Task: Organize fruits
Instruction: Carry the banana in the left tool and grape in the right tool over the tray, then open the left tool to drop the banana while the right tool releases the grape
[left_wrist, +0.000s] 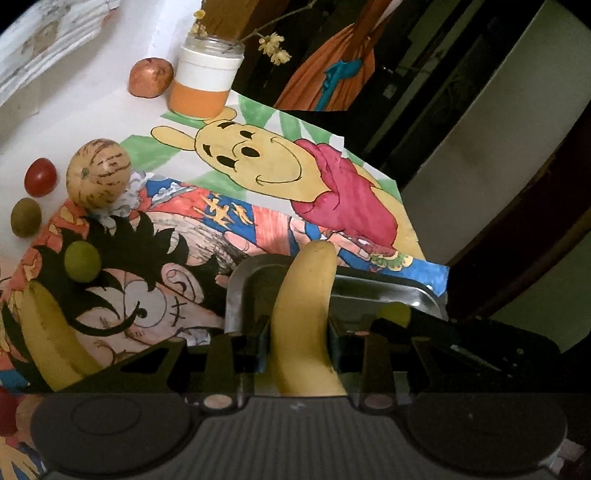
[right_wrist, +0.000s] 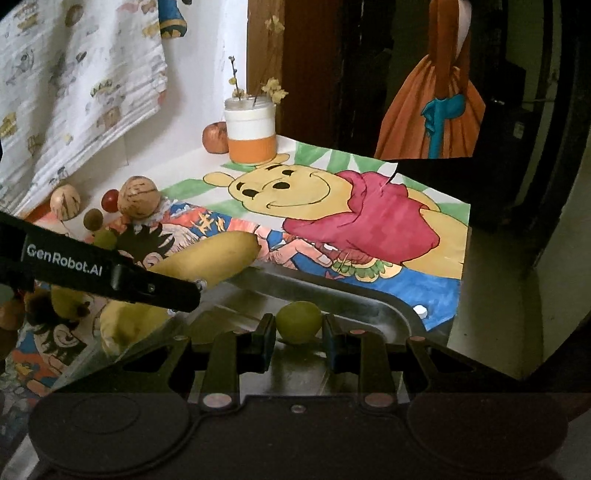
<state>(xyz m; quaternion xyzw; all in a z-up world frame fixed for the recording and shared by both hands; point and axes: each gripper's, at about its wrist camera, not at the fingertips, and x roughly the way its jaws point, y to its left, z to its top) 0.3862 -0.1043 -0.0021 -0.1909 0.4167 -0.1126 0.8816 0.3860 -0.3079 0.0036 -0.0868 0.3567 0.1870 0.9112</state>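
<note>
The left gripper (left_wrist: 297, 332) is clamping a banana (left_wrist: 304, 314) between nearly closed jaws while the right gripper (right_wrist: 298, 332) is pinching a green grape (right_wrist: 299, 322), both just above the metal tray (right_wrist: 369, 301).

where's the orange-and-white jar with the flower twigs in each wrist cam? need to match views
Left wrist: the orange-and-white glass jar with yellow flower twigs sits upper left of centre, right of a reddish round fruit.
Right wrist: the jar sits upper centre-left, again right of that fruit.
Shared landmark: the yellow cartoon bear drawing, whose ear lies at the jar's base.
</note>
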